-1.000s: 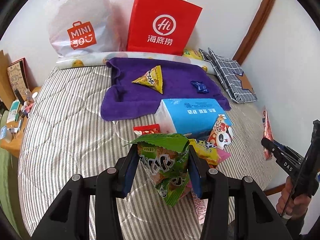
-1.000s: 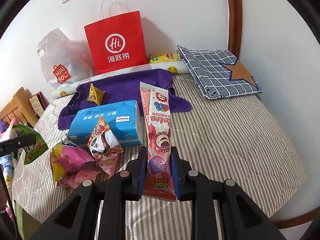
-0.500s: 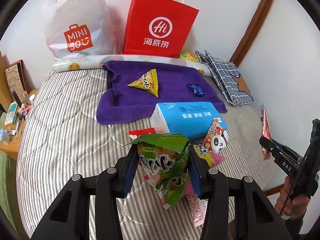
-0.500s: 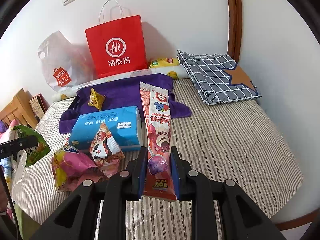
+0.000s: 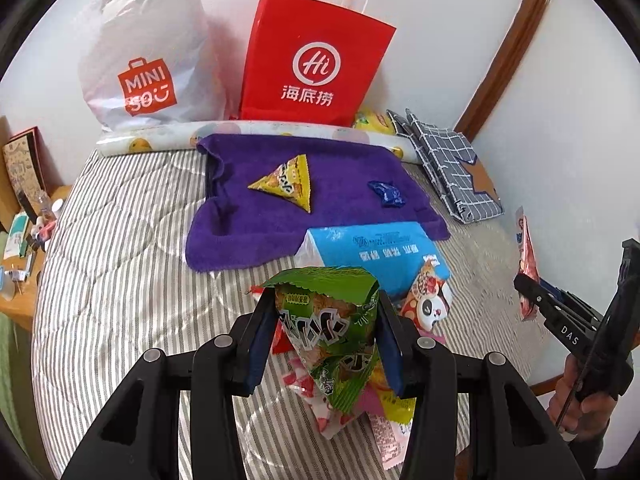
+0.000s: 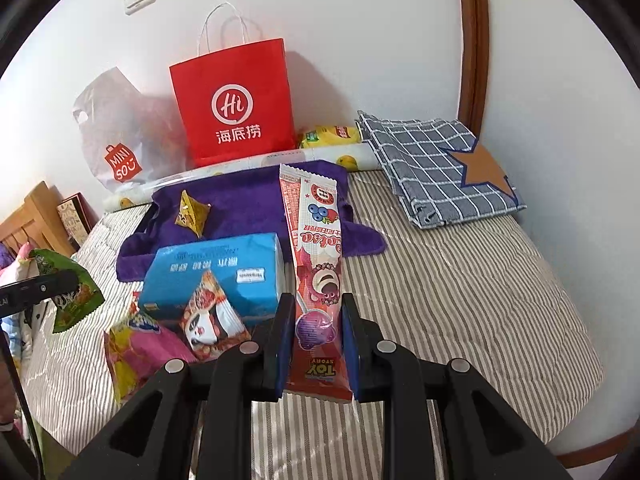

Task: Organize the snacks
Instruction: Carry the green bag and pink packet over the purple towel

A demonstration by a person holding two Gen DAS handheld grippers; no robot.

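Observation:
My left gripper [image 5: 323, 312] is shut on a green snack bag [image 5: 332, 332] and holds it above the striped bed. My right gripper [image 6: 316, 316] is shut on a long pink lollipop packet [image 6: 316, 264], held upright. A purple towel [image 5: 256, 216] lies at the back with a yellow triangular snack [image 5: 290, 182] and a small blue wrapper [image 5: 386, 193] on it. A blue tissue pack [image 5: 372, 252] lies in front of the towel. A panda snack bag [image 6: 210, 316] and pink and yellow packets [image 6: 136, 344] lie beside it. The right gripper also shows at the right in the left wrist view [image 5: 532, 288].
A red paper bag [image 5: 312, 60] and a white Miniso bag [image 5: 148, 56] stand against the back wall. A folded checked cloth [image 6: 436, 168] lies at the back right. A wooden bedside stand with small items [image 5: 24, 232] is at the left. The bed edge curves at the right.
Both grippers have moved a little forward toward the towel, each keeping its packet. The items on the bed have not moved.

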